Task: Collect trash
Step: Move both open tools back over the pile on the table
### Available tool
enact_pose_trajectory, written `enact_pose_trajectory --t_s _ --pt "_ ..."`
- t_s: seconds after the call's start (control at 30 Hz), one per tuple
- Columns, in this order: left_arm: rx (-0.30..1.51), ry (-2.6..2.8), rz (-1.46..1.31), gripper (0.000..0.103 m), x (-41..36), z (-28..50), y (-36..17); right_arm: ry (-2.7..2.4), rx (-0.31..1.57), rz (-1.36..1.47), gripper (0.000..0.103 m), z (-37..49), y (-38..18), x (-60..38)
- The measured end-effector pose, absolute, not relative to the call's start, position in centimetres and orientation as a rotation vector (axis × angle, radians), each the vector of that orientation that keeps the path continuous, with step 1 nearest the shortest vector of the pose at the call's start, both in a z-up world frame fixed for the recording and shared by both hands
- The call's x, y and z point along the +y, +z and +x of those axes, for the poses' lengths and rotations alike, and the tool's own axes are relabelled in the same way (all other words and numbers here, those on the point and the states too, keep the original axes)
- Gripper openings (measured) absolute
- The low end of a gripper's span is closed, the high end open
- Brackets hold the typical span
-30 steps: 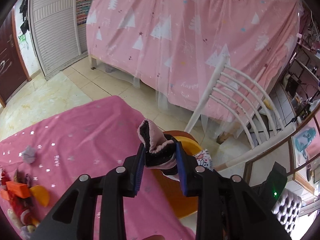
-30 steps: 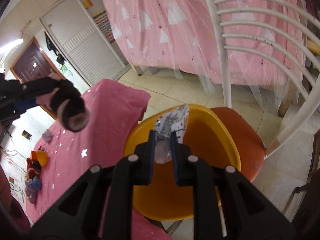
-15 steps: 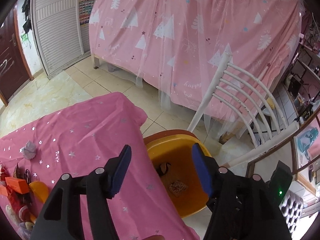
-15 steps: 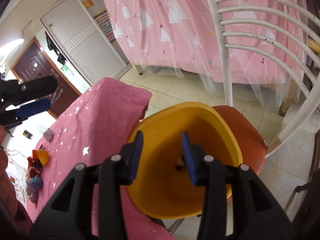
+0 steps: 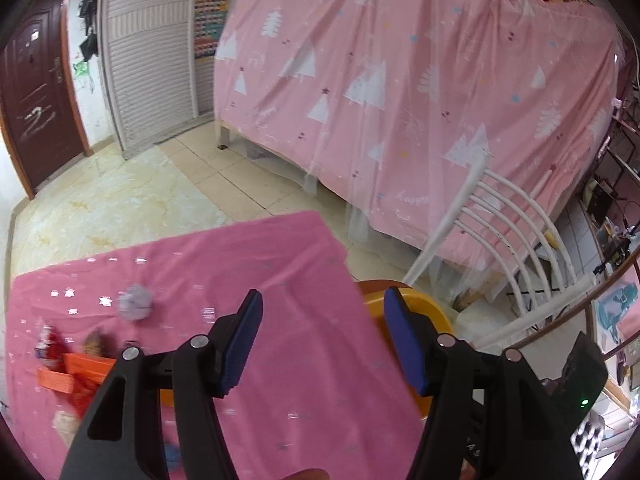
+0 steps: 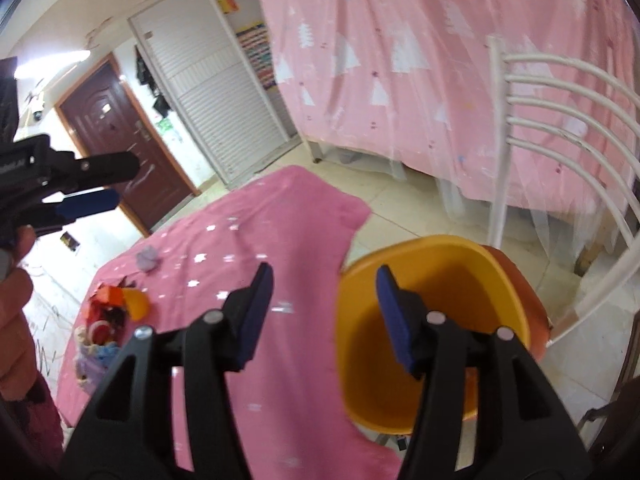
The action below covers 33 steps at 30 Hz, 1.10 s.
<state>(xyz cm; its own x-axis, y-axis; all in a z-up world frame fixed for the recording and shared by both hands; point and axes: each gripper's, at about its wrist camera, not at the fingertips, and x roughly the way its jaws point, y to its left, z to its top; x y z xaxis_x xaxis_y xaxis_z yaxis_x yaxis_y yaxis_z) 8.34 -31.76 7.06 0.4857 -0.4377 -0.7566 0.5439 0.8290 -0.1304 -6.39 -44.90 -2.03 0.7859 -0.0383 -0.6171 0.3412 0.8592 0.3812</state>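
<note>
The pink bed curtain (image 5: pixel 400 92) carries the faint white word "happy" low on its cloth, below the printed white trees. Lettering on the left gripper (image 6: pixel 96 184) body is too blurred to read.

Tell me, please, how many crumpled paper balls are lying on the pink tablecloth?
1: a pale crumpled paper ball on the pink tablecloth, just beyond the toy pile. More may be hidden among the toys.

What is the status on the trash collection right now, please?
Both tools open and empty: left tool, right tool. Crumpled grey wad left on pink cloth. Yellow bin on chair, path clear.
</note>
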Motion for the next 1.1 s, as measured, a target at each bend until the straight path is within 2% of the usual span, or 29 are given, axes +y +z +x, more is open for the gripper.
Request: enact_pose_trajectory --t_s 0.57,1.1 --pt "0.814 -0.363 0.078 0.060 -14.6 15.1 9.5 -0.037 0.720 0.329 0.051 0.3 1.3 -33.3" --pt "0.936 -0.264 0.055 0.061 -3.9 20.5 3.7 0.040 0.825 0.258 0.051 4.5 -0.4 -26.2"
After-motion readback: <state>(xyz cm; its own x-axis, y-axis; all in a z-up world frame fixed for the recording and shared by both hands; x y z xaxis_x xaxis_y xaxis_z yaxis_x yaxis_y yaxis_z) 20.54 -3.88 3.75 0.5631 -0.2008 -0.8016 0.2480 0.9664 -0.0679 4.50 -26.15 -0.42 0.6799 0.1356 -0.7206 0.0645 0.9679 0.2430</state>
